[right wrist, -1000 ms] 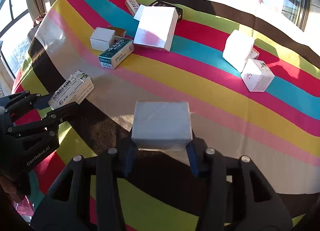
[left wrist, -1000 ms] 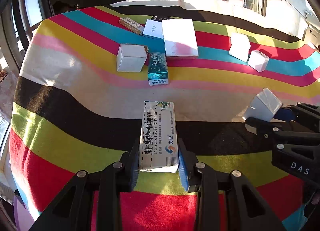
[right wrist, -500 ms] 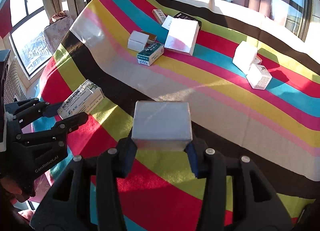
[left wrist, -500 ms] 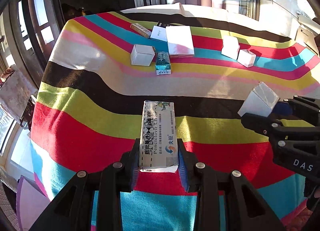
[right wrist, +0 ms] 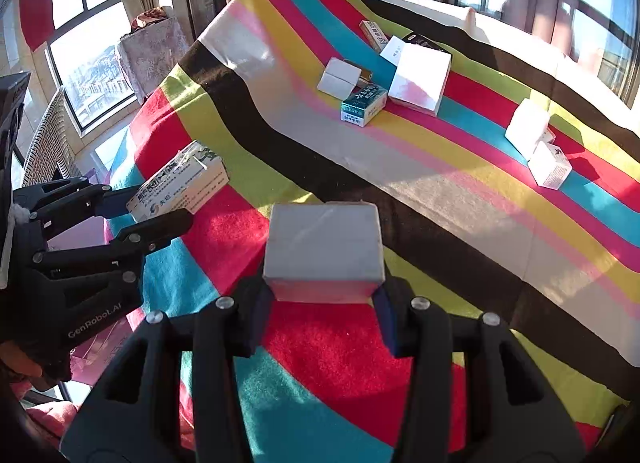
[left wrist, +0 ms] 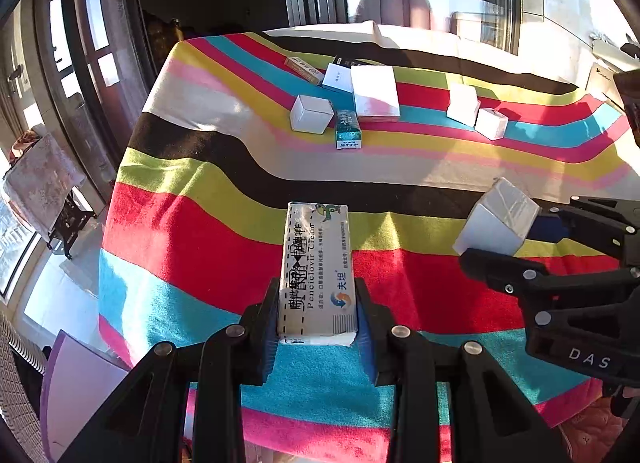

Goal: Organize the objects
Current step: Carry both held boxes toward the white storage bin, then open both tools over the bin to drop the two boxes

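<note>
We hold a cream box (left wrist: 318,271) clamped in our left gripper (left wrist: 318,327) and a plain white box (right wrist: 323,249) clamped in our right gripper (right wrist: 324,315), above the striped cloth (left wrist: 224,247).

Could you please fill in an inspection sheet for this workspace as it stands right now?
Surface: striped cloth covers the table, lit by sun.
Job's things: cream box in the left gripper; plain white box in the right gripper; both held above the cloth.
Clutter: green box, white cube box, large white box and two white boxes lie at the far side.
Grippers: both shut on their boxes.
Cables: nothing seen.
Surroundings: windows around; covered stand beside the table.
</note>
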Available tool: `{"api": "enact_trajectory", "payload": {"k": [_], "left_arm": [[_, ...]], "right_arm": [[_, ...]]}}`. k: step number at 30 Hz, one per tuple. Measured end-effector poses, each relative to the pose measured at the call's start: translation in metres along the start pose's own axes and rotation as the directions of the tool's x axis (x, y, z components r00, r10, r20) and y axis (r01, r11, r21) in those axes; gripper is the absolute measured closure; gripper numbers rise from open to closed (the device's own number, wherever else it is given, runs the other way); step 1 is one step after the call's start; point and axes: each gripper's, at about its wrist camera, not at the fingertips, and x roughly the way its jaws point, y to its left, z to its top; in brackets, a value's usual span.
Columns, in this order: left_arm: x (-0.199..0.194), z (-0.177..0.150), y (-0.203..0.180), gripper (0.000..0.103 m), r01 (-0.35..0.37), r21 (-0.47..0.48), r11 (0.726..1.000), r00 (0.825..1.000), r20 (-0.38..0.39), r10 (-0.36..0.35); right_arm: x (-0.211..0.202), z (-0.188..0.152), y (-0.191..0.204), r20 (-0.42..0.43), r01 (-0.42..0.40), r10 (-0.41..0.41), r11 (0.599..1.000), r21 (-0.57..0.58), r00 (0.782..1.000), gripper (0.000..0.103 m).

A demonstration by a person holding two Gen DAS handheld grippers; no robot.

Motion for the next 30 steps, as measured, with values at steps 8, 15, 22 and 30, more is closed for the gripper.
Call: {"api": "enact_trajectory", "payload": {"k": [8,15,22,30], "left_arm": [[-0.025,-0.024,0.034,0.069,-0.049,-0.039,0.998,0.999,0.0,0.049],[-0.042,-0.051,0.074,0.069,-0.126,-0.109,0.986,0.992,-0.026,0.124],[-0.05,-0.085,0.113,0.069,-0.185,-0.221,0.957,0.982,-0.08,0.172],[-0.056,-0.134,0.161,0.069,-0.281,-0.383,0.88,0.955,-0.198,0.22]], "right_arm": [[-0.008,0.002,0.053,0.006,-0.065,0.066,0.989,-0.132,0.998,0.054],[-0.004,0.002,0.095,-0.02,-0.126,0.125,0.969,-0.213,0.992,0.054],[0.0,0.002,0.145,-0.057,-0.189,0.18,0.925,-0.33,0.982,0.054],[0.004,-0.005,0.214,-0.112,-0.283,0.261,0.831,-0.479,0.959,0.054]]}}
